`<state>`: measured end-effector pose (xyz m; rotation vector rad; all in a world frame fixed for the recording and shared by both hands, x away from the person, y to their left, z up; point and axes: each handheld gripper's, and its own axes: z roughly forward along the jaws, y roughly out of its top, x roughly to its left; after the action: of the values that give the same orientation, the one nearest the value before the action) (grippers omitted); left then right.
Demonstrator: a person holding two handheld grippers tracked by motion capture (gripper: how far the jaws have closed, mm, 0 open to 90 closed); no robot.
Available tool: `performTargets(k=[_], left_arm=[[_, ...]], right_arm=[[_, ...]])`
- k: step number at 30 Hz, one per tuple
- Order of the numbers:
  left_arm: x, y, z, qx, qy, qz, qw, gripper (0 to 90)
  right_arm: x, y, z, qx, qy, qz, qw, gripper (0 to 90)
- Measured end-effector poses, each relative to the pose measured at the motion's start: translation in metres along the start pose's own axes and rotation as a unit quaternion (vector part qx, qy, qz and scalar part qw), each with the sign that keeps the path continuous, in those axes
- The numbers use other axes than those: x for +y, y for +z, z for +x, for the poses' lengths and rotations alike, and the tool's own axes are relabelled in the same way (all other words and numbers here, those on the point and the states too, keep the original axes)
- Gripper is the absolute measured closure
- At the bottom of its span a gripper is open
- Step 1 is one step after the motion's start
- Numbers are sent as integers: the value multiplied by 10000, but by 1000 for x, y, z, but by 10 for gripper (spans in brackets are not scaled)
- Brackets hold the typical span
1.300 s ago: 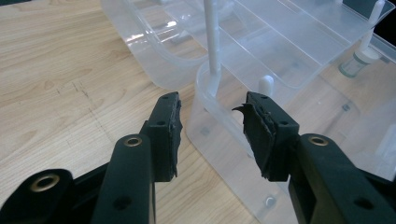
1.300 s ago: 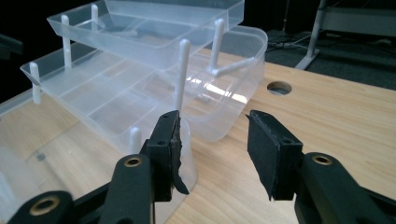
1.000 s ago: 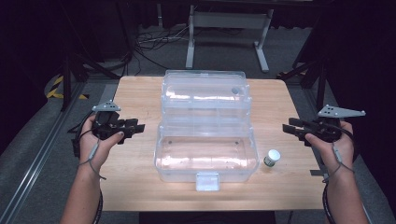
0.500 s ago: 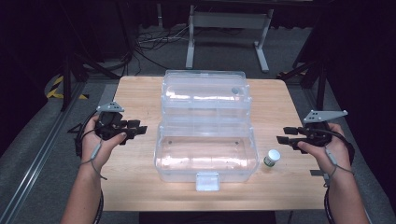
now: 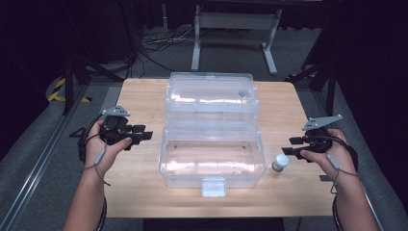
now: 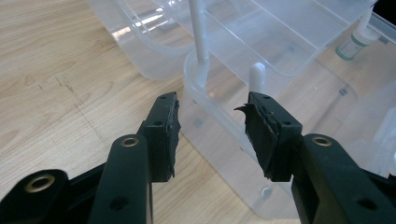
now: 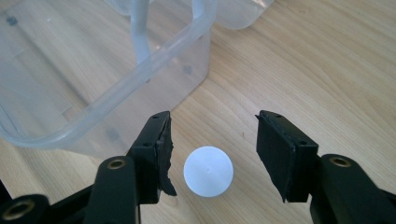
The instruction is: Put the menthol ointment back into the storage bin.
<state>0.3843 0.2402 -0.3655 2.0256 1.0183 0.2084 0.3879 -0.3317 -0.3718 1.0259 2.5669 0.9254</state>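
A light wooden rectangular table (image 5: 144, 96) stands on a grey carpeted floor (image 5: 43, 144). Beyond its far edge stands a pale grey metal frame (image 5: 235, 21), with dark tangled cables (image 5: 154, 43) lying beside it. Yellow-and-black striped tape (image 5: 60, 91) marks the floor at the left.

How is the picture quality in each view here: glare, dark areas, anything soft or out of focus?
High view: the wooden table is lit, its surroundings nearly black, and glare streaks the clear plastic box. Left gripper view: sharp, with bright reflections on the box's far walls. Right gripper view: the open right gripper frames a small bottle's white cap, overexposed and featureless; the wood grain is crisp.
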Motion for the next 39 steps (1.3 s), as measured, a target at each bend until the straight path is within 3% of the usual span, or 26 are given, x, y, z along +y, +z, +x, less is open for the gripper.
performTargets(k=[21,39], left_arm=[[-1,2,1,-15,33,90,10000,538],[-1,2,0,-48,-1,131,9999,532]], right_arm=[[-5,26,-1,-18,4,686,9976,369],[-13,52,-5,-9,7,1271,9919,355]])
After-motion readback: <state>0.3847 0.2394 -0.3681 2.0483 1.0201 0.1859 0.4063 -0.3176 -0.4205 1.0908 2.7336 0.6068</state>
